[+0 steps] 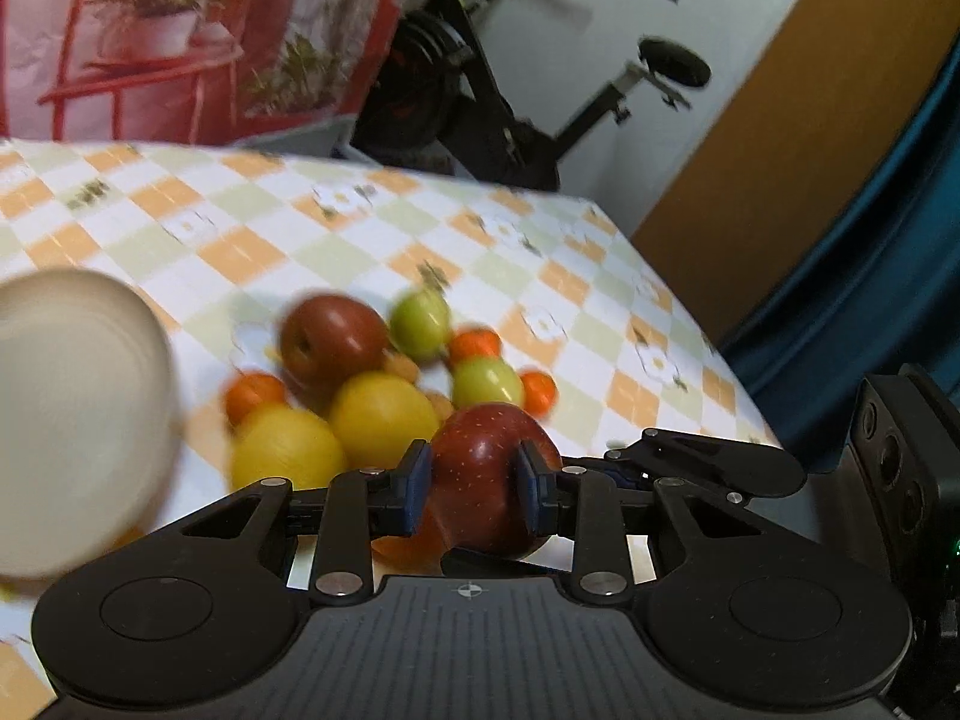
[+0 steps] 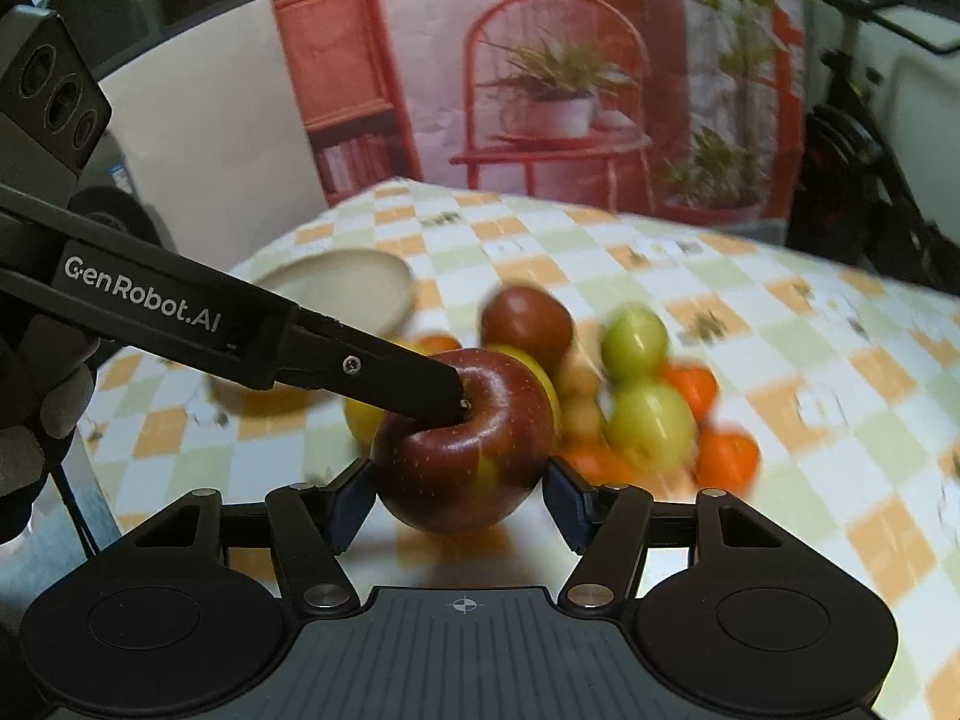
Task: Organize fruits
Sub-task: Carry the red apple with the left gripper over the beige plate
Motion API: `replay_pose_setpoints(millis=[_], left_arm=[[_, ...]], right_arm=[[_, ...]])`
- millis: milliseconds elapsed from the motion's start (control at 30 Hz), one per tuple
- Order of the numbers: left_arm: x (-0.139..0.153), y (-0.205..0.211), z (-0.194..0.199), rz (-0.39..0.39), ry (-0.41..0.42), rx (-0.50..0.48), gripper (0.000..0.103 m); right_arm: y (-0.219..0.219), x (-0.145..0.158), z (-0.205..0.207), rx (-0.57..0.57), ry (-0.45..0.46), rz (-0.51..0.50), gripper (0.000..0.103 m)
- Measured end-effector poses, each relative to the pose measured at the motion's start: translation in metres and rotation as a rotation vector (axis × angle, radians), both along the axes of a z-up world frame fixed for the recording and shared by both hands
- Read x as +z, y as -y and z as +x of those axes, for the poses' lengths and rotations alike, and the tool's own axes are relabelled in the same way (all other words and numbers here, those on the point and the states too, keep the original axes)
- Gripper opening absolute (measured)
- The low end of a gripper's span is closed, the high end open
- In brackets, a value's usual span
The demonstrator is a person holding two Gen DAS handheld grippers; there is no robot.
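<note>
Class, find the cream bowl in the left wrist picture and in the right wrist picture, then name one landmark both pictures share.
Left wrist view: the cream bowl fills the far left edge, left of the fruit pile.
Right wrist view: it sits at left of centre, behind the left gripper, beyond the red apple.
Shared landmark: the darker apple at the back of the pile.

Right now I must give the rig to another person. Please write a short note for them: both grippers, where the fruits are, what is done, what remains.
Left gripper: shut on the red apple, held near the pile.
Right gripper: open, its fingers either side of the same apple, not touching it.
Other fruits: second red apple, two lemons, two green fruits and small orange ones, all piled on the checked tablecloth.
Bowl: no fruit visible in it.
Done: one apple picked.
Left: place it, then sort the pile.
</note>
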State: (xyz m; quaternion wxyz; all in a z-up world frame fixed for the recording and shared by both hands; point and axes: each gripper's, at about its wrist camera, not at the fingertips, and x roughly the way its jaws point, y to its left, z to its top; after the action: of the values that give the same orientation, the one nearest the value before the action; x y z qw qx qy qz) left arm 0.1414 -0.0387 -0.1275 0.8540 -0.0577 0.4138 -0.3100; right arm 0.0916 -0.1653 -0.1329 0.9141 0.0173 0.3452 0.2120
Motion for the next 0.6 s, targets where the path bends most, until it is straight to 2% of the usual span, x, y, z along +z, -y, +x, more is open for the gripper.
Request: replay_pose_setpoints(millis=[133, 267, 433, 600], left_arm=[[0.021, -0.037, 0.012, -0.002, 0.044, 0.063, 0.033], [0.039, -0.081, 0.029, 0.029, 0.083, 0.128, 0.033], [0.047, -0.129, 0.054, 0.046, 0.063, 0.198, 0.033], [0.039, -0.166, 0.073, 0.082, 0.038, 0.254, 0.033]], right_arm=[[-0.033, 0.021, 0.031, 0.08, 0.033, -0.014, 0.057], [-0.078, 0.035, 0.07, 0.171, 0.055, -0.017, 0.057], [-0.134, 0.037, 0.112, 0.246, 0.064, -0.013, 0.057], [-0.181, 0.024, 0.144, 0.299, 0.032, -0.012, 0.057]])
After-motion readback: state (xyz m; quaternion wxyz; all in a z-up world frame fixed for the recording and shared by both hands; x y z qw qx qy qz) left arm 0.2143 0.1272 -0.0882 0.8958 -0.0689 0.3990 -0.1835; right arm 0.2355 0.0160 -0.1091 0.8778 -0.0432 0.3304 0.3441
